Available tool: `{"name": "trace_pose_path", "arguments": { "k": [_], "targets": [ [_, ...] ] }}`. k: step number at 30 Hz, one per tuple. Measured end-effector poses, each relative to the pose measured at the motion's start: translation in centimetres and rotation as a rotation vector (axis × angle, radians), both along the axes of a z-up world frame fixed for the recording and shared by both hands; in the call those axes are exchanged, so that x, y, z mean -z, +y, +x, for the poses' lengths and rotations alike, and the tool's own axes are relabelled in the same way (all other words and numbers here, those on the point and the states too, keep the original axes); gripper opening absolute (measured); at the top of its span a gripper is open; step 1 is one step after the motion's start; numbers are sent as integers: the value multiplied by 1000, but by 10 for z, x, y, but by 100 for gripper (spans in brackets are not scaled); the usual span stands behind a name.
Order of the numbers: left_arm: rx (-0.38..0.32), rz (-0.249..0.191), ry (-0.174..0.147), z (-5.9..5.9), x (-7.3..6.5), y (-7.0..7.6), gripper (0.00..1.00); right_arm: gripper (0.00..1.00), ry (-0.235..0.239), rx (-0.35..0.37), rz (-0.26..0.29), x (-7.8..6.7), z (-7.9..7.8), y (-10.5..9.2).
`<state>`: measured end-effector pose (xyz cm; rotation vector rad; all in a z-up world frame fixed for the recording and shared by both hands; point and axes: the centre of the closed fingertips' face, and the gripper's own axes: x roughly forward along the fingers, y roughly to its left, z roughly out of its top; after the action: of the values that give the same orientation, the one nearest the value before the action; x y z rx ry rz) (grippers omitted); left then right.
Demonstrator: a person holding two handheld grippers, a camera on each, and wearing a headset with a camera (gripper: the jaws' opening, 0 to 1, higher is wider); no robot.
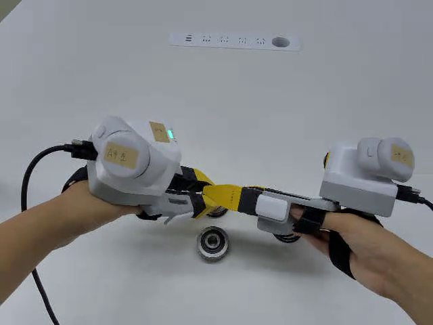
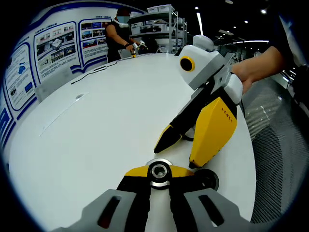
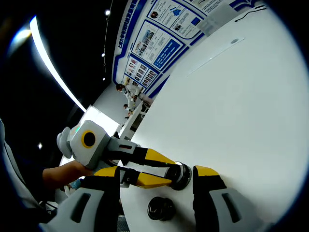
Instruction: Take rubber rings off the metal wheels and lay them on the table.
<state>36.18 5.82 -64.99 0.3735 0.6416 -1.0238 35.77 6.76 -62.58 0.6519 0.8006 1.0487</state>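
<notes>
Nearest the person, a loose metal wheel (image 1: 213, 244) lies flat on the white table (image 1: 270, 101), and a second, darker one (image 1: 287, 237) sits just beyond it under the right hand. Just above them the two tools meet tip to tip. The left gripper (image 2: 159, 172) is clamped on a third wheel (image 3: 181, 175) and holds it just clear of the tabletop. The right gripper (image 3: 159, 172) faces it with its yellow jaws spread wide, one on each side of that wheel and touching nothing. This looks like the stripping step: one tool steadies the wheel while the other lines up on its dark rubber ring, which seems not yet off. The next move likely calls for the right jaws to pinch the rubber alone, not the metal, and peel it sideways. Tan tape labels (image 1: 122, 156) on both housings carry handwriting too small to read, as does the fine print on one yellow jaw. Farther back lies a white power strip (image 1: 233, 40), and blue wall posters (image 2: 53, 46) stand beyond, their text illegible.
</notes>
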Motion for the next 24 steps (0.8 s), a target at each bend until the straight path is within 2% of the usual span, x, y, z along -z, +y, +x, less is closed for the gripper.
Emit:
{"name": "trace_pose_path", "arguments": {
  "k": [5, 19, 24],
  "targets": [
    [22, 16, -20, -1, 0, 0, 14, 64, 19, -21, -7, 3, 0, 6],
    [23, 23, -20, 0, 0, 0, 13, 62, 51, -36, -8, 5, -5, 8],
    [23, 22, -20, 1, 0, 0, 13, 55, 78, -43, 5, 5, -8, 2]
  ]
}}
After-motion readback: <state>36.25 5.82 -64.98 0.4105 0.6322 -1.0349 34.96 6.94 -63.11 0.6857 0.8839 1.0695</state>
